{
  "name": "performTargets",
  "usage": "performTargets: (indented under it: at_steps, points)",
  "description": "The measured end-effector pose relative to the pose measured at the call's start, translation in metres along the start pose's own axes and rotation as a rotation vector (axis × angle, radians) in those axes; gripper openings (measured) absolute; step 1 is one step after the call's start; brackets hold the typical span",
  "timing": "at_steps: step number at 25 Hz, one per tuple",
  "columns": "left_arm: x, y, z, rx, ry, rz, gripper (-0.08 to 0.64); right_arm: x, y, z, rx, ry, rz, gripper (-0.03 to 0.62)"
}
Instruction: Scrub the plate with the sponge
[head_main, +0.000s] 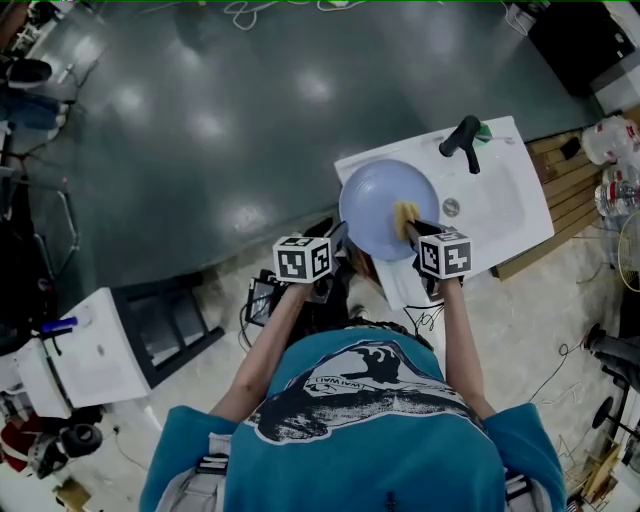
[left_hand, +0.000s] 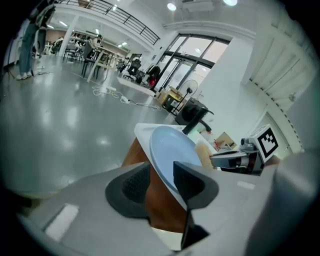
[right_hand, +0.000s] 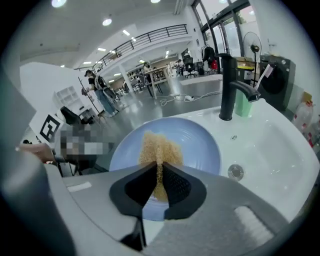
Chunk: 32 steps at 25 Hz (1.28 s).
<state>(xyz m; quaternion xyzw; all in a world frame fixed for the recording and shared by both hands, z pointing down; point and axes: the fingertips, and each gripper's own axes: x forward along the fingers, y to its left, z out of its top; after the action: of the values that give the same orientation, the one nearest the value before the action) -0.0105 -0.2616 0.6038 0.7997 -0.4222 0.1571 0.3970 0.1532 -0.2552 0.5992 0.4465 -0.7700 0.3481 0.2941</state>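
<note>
A pale blue plate (head_main: 385, 205) stands tilted at the left end of a white sink (head_main: 500, 200). My left gripper (head_main: 338, 240) is at its near left rim. In the left gripper view the plate (left_hand: 170, 150) runs edge-on between the jaws of that gripper (left_hand: 160, 182), close to the right pad, with a wide gap to the left pad: the jaws are open. My right gripper (head_main: 415, 232) is shut on a tan sponge (head_main: 406, 213). In the right gripper view the sponge (right_hand: 157, 147) lies pressed on the plate's face (right_hand: 200, 145), pinched thin in the gripper (right_hand: 160, 182).
A black faucet (right_hand: 227, 87) stands at the sink's (right_hand: 270, 145) back, a green cup (right_hand: 243, 105) beside it, and the drain (right_hand: 235, 171) lies right of the plate. A wooden pallet (head_main: 560, 180) and bottles (head_main: 612, 140) are at the right. A white cabinet (head_main: 90, 350) stands lower left.
</note>
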Motion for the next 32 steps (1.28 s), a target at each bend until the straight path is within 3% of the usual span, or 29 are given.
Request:
performTargets:
  at_steps: [4, 8, 14, 17, 24, 32]
  points:
    - [-0.022, -0.02, 0.012, 0.074, -0.092, -0.017, 0.106, -0.02, 0.024, 0.005, 0.024, -0.089, 0.058, 0.032]
    - [-0.044, -0.046, 0.017, 0.122, -0.188, -0.08, 0.103, -0.041, 0.048, 0.005, 0.017, -0.164, 0.104, 0.034]
    - [-0.08, -0.094, 0.013, 0.31, -0.228, -0.1, 0.103, -0.078, 0.08, -0.01, 0.005, -0.255, 0.155, 0.034]
    - [-0.106, -0.122, -0.002, 0.365, -0.247, -0.116, 0.103, -0.098, 0.094, -0.024, 0.002, -0.292, 0.165, 0.034]
    - [-0.151, -0.16, -0.047, 0.38, -0.247, -0.132, 0.1, -0.131, 0.124, -0.063, 0.002, -0.34, 0.209, 0.034]
    - [-0.175, -0.171, -0.073, 0.379, -0.242, -0.08, 0.046, -0.146, 0.145, -0.094, -0.019, -0.33, 0.252, 0.034]
